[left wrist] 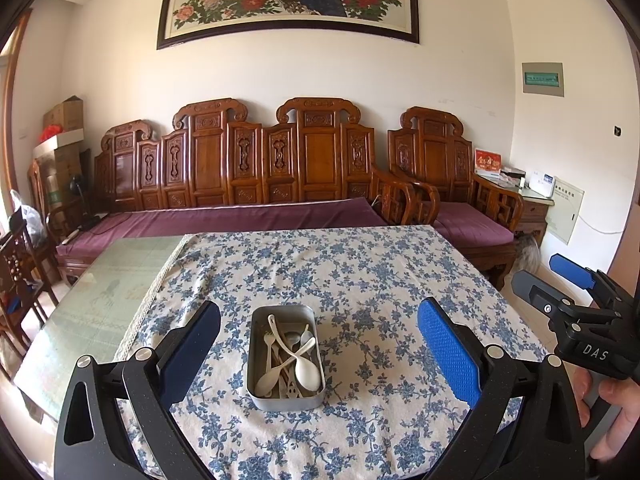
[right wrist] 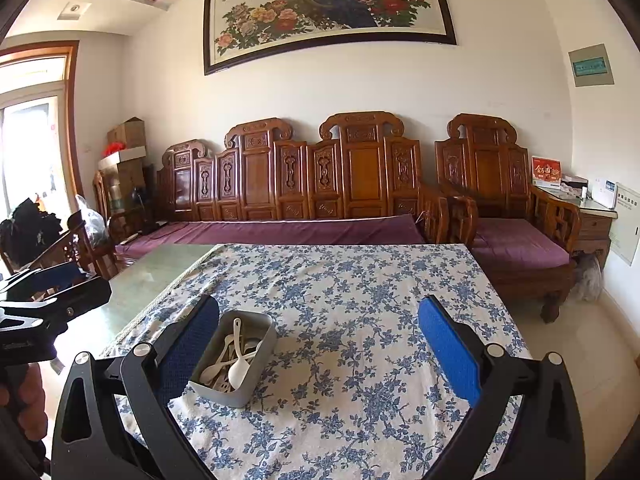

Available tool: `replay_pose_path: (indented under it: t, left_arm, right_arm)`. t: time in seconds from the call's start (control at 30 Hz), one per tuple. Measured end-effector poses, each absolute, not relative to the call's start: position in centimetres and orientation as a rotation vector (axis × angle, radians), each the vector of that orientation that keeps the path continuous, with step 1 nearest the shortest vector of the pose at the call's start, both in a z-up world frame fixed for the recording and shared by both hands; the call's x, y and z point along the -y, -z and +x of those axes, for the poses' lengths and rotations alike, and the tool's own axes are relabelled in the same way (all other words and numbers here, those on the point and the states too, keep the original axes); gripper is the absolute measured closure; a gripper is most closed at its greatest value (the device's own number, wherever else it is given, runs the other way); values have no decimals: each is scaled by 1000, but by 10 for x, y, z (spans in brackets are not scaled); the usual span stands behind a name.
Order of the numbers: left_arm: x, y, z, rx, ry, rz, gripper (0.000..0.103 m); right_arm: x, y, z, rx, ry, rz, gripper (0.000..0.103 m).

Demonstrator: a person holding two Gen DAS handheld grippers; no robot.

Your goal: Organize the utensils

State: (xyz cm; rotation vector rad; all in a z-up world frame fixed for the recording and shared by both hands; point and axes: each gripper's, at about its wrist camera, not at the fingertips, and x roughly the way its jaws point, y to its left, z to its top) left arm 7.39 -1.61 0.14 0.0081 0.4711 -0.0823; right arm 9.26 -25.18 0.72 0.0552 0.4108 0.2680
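The tin (left wrist: 285, 360) of spoons (left wrist: 307, 368) is seen at 12 o'clock between the wide-spread left gripper (left wrist: 320, 354); right gripper (right wrist: 320, 354) equally wide, tin at 10 o'clock

Both wrist views forward, sharing table (left wrist: 360, 264) and sofa (right wrist: 280, 232).

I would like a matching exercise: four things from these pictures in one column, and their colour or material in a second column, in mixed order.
Things:
1. box holding the utensils
2. big spoon
3. tablecloth
4. sofa cushion

Descriptions:
A. purple
B. white with blue flowers
C. grey metal
D. plain white

Pairs: 1-C, 2-D, 3-B, 4-A
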Motion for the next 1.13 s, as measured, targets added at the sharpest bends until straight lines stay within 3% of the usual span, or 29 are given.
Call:
replay_pose_path:
  t: [1.13]
  left_arm:
    - [19, -2, 74, -475, 86, 5, 8]
  right_arm:
    - [254, -5, 92, -410, -269, 58, 3]
